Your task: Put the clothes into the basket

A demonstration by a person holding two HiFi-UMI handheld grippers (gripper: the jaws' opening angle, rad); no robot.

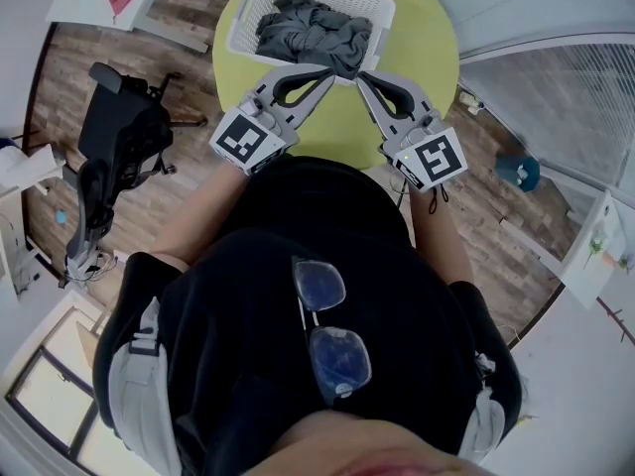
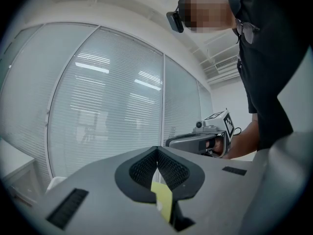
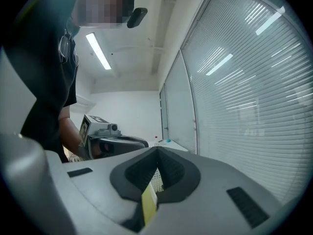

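Yellow table (image 1: 437,62), clothes (image 1: 313,30) in basket (image 1: 247,13), beyond fingers (image 1: 316,89)

Your basket (image 1: 248,13) looks like white moulded plastic with an open lattice wall, and the clothes (image 1: 313,33) in it are soft, matt grey cloth, heavily creased. The table (image 1: 427,58) beneath has a smooth yellow-green top with little shine. The floor (image 1: 184,8) around you is wood-grain plank. Your left gripper (image 2: 157,150) and right gripper (image 3: 157,150) have matt grey plastic shells with black, finely ribbed pads (image 2: 173,171).
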